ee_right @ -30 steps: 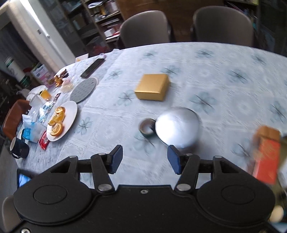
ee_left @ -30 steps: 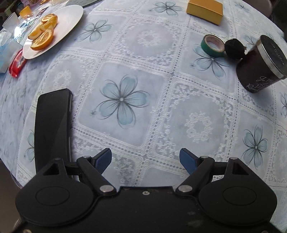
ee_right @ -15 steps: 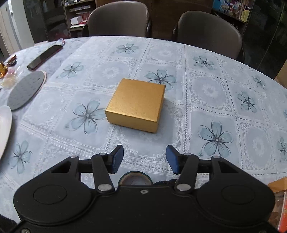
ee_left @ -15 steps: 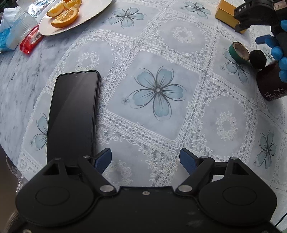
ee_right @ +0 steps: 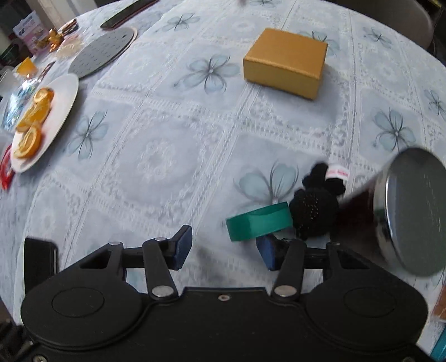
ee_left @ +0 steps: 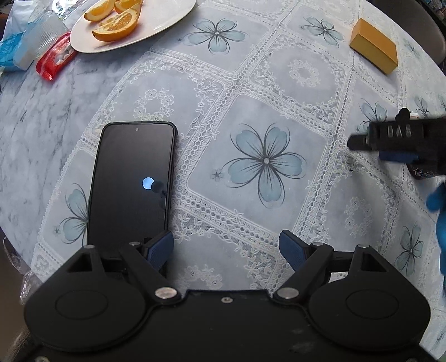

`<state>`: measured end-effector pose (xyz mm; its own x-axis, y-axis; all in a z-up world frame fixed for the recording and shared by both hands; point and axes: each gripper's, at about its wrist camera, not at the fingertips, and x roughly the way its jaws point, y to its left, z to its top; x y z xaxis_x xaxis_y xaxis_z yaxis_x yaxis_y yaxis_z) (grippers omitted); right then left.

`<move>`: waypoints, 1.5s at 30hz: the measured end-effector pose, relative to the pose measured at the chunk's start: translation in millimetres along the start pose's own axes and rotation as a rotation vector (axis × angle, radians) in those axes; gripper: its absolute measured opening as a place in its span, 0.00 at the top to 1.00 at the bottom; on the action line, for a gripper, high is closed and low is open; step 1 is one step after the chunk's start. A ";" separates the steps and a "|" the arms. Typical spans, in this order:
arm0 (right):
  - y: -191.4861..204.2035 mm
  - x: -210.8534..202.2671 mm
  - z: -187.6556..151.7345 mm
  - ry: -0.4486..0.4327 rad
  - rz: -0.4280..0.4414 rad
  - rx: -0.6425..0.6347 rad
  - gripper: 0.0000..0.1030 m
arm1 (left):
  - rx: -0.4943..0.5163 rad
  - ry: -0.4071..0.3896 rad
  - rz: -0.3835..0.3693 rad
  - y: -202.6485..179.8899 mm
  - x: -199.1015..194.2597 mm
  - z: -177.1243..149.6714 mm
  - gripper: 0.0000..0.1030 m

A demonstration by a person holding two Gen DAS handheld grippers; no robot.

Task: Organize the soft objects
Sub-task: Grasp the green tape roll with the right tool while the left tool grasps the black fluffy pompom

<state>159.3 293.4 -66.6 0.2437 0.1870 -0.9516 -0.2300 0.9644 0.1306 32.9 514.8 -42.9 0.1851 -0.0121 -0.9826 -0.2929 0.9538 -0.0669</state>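
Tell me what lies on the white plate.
The white plate holds orange wedges, cut sides showing; the right wrist view shows them too. The plate's far edge is cropped, so anything there is unseen.

Home dining room: round table (ee_right: 167, 156) under lace floral tablecloth (ee_left: 264, 161), plate (ee_left: 167, 16) of orange slices (ee_left: 117, 23) upper left, phone (ee_left: 131, 183) lying flat, trivet (ee_right: 101, 51), padded chair (ee_right: 401, 14) upper right.
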 end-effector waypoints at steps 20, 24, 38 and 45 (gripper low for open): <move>-5.1 -25.4 -25.6 -0.206 -0.060 -0.074 0.52 | 0.074 -0.090 -0.005 -47.5 -3.6 71.8 0.21; -3.0 -7.5 -24.8 -0.171 -0.077 -0.076 0.50 | 0.053 -0.088 -0.007 -38.3 -4.6 80.3 0.21; -39.9 -43.4 -66.2 -0.158 -0.068 0.014 0.53 | 0.188 -0.058 -0.123 -126.0 21.0 123.3 0.19; -68.3 -63.6 -94.6 -0.143 -0.087 0.120 0.53 | 0.226 -0.060 -0.132 -156.1 31.2 121.8 0.10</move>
<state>70.3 197.9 -41.4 0.3910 0.1185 -0.9127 -0.0906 0.9918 0.0899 198.7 402.1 -42.1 0.2649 -0.1297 -0.9555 -0.0464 0.9881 -0.1470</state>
